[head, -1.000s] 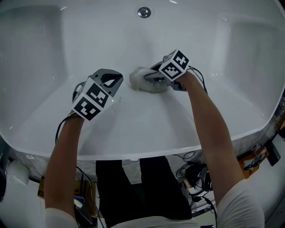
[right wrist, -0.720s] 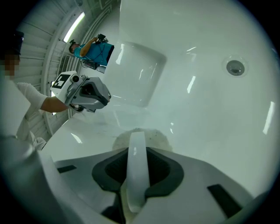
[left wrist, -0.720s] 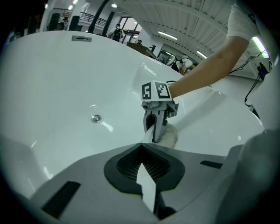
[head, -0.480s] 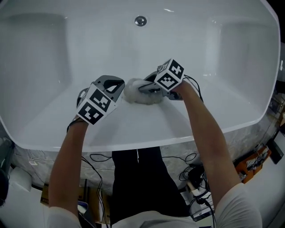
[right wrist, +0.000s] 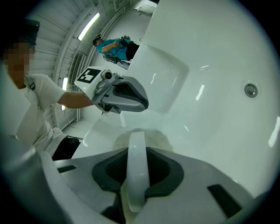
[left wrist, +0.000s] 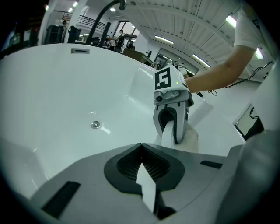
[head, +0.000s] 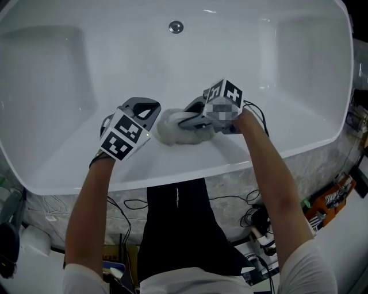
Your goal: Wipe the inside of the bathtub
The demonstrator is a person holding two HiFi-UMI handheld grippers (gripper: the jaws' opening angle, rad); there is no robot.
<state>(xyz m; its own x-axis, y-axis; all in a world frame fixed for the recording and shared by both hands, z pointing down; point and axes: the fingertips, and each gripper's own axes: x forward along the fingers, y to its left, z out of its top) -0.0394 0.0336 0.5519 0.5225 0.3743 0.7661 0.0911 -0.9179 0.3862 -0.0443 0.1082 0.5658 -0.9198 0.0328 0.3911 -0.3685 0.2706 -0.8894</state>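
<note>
The white bathtub point(head: 69, 74) fills the head view, with its round drain point(head: 176, 26) at the far side. My right gripper point(head: 187, 120) is shut on a white fluffy cloth point(head: 175, 132) and presses it against the tub's near inner wall. In the right gripper view the cloth point(right wrist: 146, 133) bulges just past the closed right gripper point(right wrist: 136, 151). My left gripper point(head: 148, 115) hovers just left of the cloth, apart from it. The left gripper view shows the left gripper point(left wrist: 146, 186) shut with nothing in it, and the right gripper point(left wrist: 173, 111) and the cloth point(left wrist: 191, 138) ahead of it.
The tub's near rim point(head: 172, 172) runs across below both arms. Cables and gear lie on the floor point(head: 259, 224) outside the tub. A black faucet point(left wrist: 105, 13) arches over the far rim. A person in teal point(right wrist: 114, 46) stands far off.
The right gripper has dragged the cloth away from the drain, toward the tub's near wall. The left gripper has kept beside it.
</note>
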